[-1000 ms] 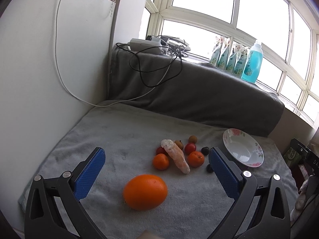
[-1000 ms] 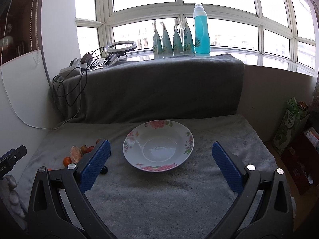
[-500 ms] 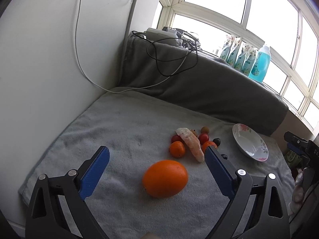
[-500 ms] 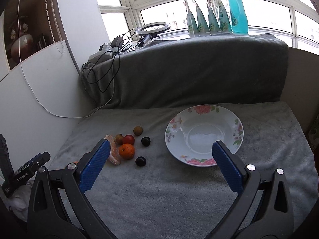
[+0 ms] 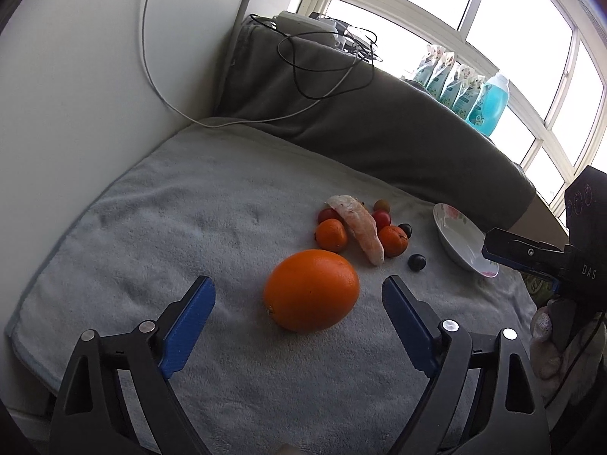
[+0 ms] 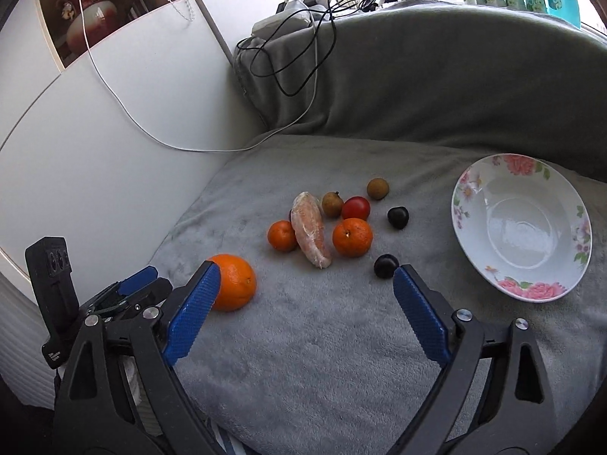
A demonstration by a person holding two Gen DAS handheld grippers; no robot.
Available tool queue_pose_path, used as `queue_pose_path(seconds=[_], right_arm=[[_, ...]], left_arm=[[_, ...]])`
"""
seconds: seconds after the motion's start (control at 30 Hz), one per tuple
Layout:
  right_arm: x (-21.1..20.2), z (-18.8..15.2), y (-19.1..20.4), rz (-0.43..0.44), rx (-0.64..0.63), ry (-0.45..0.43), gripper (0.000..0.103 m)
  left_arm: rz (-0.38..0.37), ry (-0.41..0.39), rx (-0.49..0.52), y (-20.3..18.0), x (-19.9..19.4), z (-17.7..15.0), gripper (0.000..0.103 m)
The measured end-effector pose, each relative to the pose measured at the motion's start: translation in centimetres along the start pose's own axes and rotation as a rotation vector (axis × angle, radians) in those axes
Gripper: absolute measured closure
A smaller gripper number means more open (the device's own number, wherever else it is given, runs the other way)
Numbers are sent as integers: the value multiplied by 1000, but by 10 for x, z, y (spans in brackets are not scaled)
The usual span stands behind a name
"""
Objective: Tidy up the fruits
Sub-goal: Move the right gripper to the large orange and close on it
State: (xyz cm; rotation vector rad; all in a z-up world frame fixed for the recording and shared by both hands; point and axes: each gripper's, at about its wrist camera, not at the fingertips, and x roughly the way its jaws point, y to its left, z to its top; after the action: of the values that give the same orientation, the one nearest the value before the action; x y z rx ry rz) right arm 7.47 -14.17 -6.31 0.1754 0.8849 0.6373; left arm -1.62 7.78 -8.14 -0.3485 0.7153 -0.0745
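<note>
fuzzy matt grey towel, glossy glazed bowl (floral rim), dimpled shiny orange.

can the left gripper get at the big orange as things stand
Probably yes. The left gripper is open, with the big orange lying straight ahead between its blue fingers on the grey towel. Nothing stands between them; the small fruits lie farther back.

This is looking like a lived-in home, a corner by a bay window. Daylight is pouring through the white-framed window, where a blue bottle of liquid detergent and pale refill pouches are standing. A grey fleece blanket is draping the ledge, a white power strip with tangled black cables is lying on top, and a red decorative vase is sitting on a shelf.
</note>
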Motion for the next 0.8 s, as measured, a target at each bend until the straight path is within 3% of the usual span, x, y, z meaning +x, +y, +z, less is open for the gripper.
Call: queue_pose_path(seconds=[0.2, 0.33, 0.53, 0.8], right_arm=[[46, 1, 9, 105, 25, 135, 9], [74, 0, 17, 151, 30, 206, 15], [99, 3, 26, 226, 75, 259, 15], [125, 5, 42, 244, 55, 301, 21]], left_arm=[[-50, 61, -17, 1, 16, -7, 17], [-74, 78, -26, 1, 23, -10, 17], [-87, 102, -25, 3, 32, -14, 19], [-102, 121, -36, 9, 39, -15, 26]])
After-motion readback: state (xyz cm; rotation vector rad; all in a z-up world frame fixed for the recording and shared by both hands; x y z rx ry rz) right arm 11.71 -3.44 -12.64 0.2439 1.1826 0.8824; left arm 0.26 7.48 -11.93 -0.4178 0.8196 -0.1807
